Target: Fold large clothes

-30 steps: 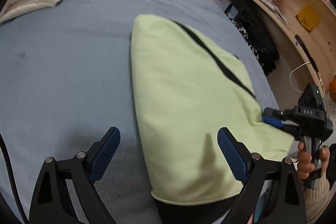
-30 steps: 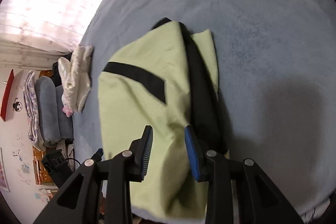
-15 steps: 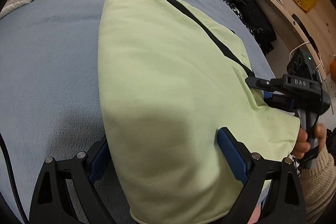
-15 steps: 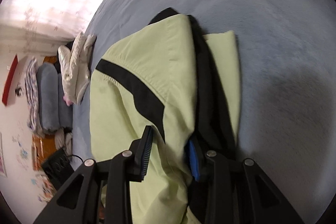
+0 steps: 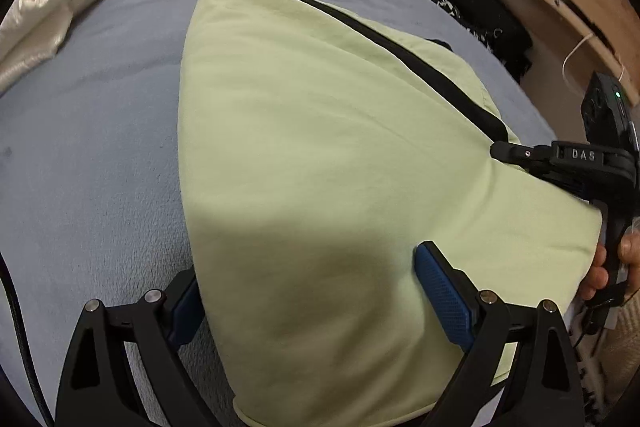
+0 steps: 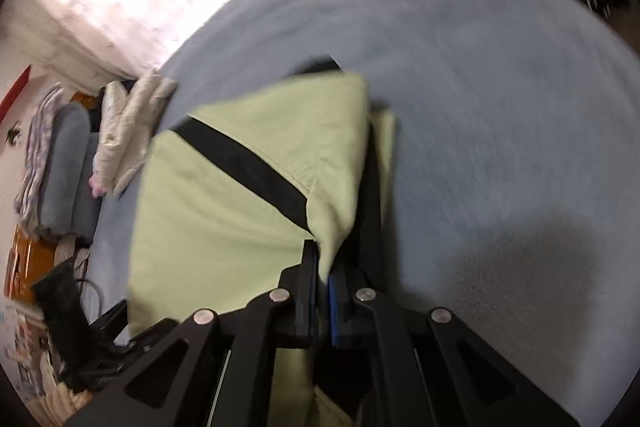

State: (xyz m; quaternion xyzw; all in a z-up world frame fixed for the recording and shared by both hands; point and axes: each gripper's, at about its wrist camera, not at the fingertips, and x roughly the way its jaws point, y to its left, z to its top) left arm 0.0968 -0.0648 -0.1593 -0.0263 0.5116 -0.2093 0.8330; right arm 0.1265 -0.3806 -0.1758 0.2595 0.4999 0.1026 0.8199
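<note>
Right tongs just clamped onto the green garment corner. Left tongs splayed, straddling its near edge — best closed before lifting evenly off the bed.

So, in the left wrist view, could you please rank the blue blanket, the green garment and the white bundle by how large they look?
1. blue blanket
2. green garment, a close second, enlarged by nearness
3. white bundle, smallest, but farthest away
</note>
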